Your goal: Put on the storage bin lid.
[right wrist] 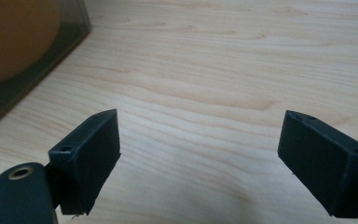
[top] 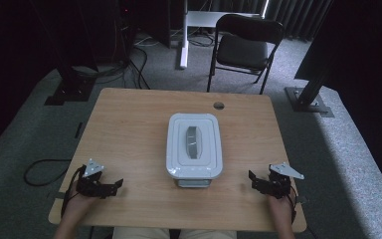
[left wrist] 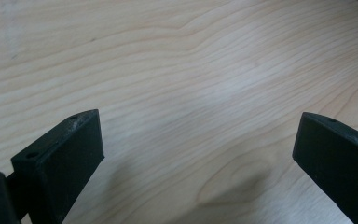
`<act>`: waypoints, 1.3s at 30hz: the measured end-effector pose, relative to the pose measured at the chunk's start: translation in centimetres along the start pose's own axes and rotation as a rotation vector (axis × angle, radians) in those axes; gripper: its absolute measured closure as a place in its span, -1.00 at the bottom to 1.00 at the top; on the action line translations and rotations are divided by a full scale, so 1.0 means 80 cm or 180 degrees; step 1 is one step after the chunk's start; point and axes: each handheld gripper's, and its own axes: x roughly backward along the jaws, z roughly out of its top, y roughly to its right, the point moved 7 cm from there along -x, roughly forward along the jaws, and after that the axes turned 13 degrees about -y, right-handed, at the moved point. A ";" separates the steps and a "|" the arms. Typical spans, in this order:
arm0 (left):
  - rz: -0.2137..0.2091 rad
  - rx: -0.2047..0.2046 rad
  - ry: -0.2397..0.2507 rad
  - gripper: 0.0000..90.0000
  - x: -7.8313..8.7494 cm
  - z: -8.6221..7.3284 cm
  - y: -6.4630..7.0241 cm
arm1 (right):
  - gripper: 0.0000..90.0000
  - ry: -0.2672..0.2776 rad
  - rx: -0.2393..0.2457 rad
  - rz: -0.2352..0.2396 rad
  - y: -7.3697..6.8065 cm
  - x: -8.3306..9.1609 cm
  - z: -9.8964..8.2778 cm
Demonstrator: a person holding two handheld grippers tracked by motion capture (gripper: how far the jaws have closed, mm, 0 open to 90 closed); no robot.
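Right gripper view catches container (right wrist: 23, 56) wall's orange contents.

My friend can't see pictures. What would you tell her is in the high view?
A white lidded box sits in the middle of a wooden table. A person holds the left gripper and the right gripper near the table's front edge, one on each side of the box, not touching it. Behind the table stands a black folding chair.

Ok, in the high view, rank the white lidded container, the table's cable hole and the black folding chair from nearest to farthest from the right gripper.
From the right gripper, jaws open, at the table's near right edge:
1. White lidded container, mid-table, to the gripper's left.
2. Cable hole, near the table's far edge.
3. Black folding chair, on the carpet beyond the table.
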 end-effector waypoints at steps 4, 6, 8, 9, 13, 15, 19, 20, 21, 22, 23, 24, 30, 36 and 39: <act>0.0055 0.0082 0.0004 -0.95 0.005 -0.007 -0.008 | -0.72 -0.0014 -0.0046 -0.0066 0.008 0.003 -0.006; 0.0070 0.0109 0.0011 -0.95 0.006 -0.009 -0.011 | -0.72 -0.0020 -0.0055 -0.0097 0.011 0.004 -0.008; 0.0119 0.0174 0.0002 -0.95 0.009 -0.015 -0.017 | -0.72 -0.0032 -0.0088 -0.0155 0.018 0.007 -0.014; 0.0124 0.0201 -0.0007 -0.95 0.011 -0.018 -0.019 | -0.72 -0.0039 -0.0095 -0.0183 0.020 0.007 -0.016; 0.0160 0.0254 -0.0012 -0.95 0.013 -0.024 -0.022 | -0.72 -0.0047 -0.0123 -0.0278 0.027 0.009 -0.020; 0.0174 0.0285 -0.0002 -0.95 0.015 -0.027 -0.024 | -0.72 -0.0052 -0.0142 -0.0299 0.029 0.010 -0.021; 0.0231 0.0356 0.0005 -0.95 0.017 -0.034 -0.028 | -0.72 -0.0059 -0.0174 -0.0402 0.037 0.012 -0.025; 0.0266 0.0386 -0.0013 -0.95 0.019 -0.038 -0.031 | -0.72 -0.0048 -0.0188 -0.0421 0.038 0.013 -0.025; 0.0285 0.0406 -0.0004 -0.95 0.019 -0.039 -0.032 | -0.72 -0.0053 -0.0193 -0.0435 0.039 0.013 -0.026; 0.0285 0.0406 -0.0004 -0.95 0.019 -0.039 -0.032 | -0.72 -0.0053 -0.0193 -0.0435 0.039 0.013 -0.026; 0.0323 0.0449 -0.0009 -0.95 0.021 -0.042 -0.034 | -0.72 -0.0058 -0.0201 -0.0495 0.042 0.014 -0.028; 0.0323 0.0449 -0.0009 -0.95 0.021 -0.042 -0.034 | -0.72 -0.0058 -0.0201 -0.0495 0.042 0.014 -0.028; 0.0429 0.0522 -0.0011 -0.95 0.026 -0.049 -0.039 | -0.72 -0.0101 -0.0270 -0.0622 0.053 0.019 -0.035; 0.0578 0.0652 0.0017 -0.95 0.028 -0.054 -0.047 | -0.72 -0.0062 -0.0393 -0.0615 0.060 0.023 -0.039; 0.0695 0.0738 0.0016 -0.95 0.029 -0.056 -0.052 | -0.72 -0.0048 -0.0409 -0.0649 0.060 0.024 -0.039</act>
